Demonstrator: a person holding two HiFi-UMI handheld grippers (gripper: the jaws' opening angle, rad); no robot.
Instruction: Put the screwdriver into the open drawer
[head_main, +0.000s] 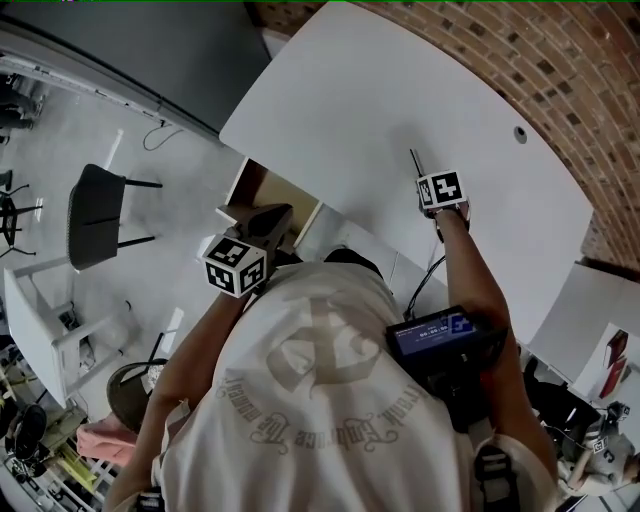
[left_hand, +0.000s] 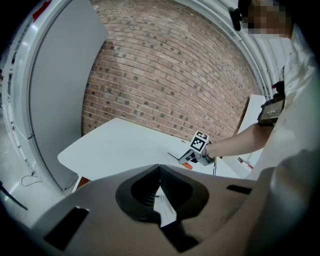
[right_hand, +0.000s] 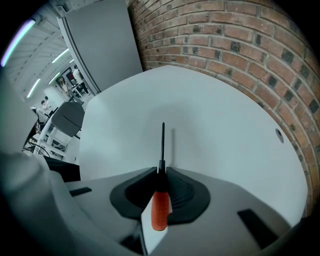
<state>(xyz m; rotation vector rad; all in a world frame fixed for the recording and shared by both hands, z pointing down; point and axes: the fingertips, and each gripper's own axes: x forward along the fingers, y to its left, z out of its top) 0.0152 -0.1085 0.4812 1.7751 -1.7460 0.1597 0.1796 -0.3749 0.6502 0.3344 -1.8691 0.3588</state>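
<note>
Orange-red plastic makes up the handle of the screwdriver (right_hand: 159, 205), with a thin black steel shaft running out ahead of it. It sits lifted just above the white table (head_main: 400, 90), right of centre in the head view. The right gripper (right_hand: 161, 172) has it: the jaws are closed on the collar where shaft meets handle, with the handle lying back between them and the tip pointing toward the brick wall (head_main: 500, 60).

From where I stand it looks a light, stiff tool, not fragile. The smooth round handle could roll or swivel in a narrow pinch like this. A hold further back on the fat part of the handle would probably be steadier, though the present grip seems enough for a short carry.

The open drawer (head_main: 262, 188) shows its wooden inside at the table's near edge, left of centre in the head view and well apart from the screwdriver. The left gripper (left_hand: 160, 167) hangs just beside it, tips pressed together on nothing. A black chair (head_main: 95, 215) stands on the floor at far left.
</note>
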